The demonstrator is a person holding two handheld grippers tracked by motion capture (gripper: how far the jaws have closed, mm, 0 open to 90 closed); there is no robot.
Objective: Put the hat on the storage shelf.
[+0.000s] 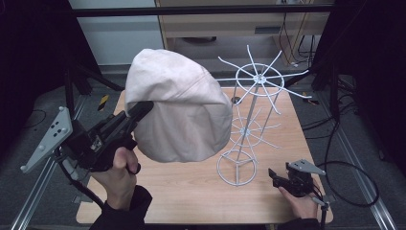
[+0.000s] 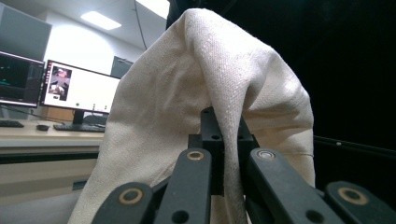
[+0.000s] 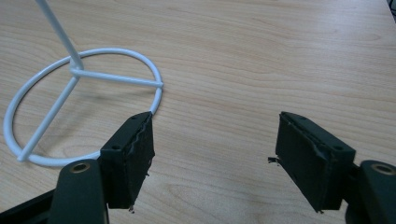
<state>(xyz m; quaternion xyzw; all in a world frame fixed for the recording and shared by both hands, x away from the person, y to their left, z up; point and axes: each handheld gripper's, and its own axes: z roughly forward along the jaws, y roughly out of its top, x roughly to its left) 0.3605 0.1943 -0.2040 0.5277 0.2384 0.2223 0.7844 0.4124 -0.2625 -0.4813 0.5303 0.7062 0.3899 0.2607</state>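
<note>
A cream cloth hat (image 1: 179, 108) hangs in the air over the left half of the wooden table (image 1: 191, 191). My left gripper (image 1: 141, 109) is shut on its edge, and in the left gripper view the fabric (image 2: 210, 93) drapes over the closed jaws. A white wire stand (image 1: 249, 124) with spoked tiers rises at centre right, just right of the hat. Its ring base (image 3: 84, 98) lies ahead and left of my right gripper (image 3: 215, 154). That gripper (image 1: 275, 176) is open, low at the table's front right, with nothing between its fingers.
Metal rails (image 1: 28, 196) run along both sides of the table. Black cables (image 1: 354, 177) loop on the floor at the right. Behind the hat in the left gripper view are monitors (image 2: 79, 88) on a desk. A cabinet (image 1: 230, 24) stands beyond the table.
</note>
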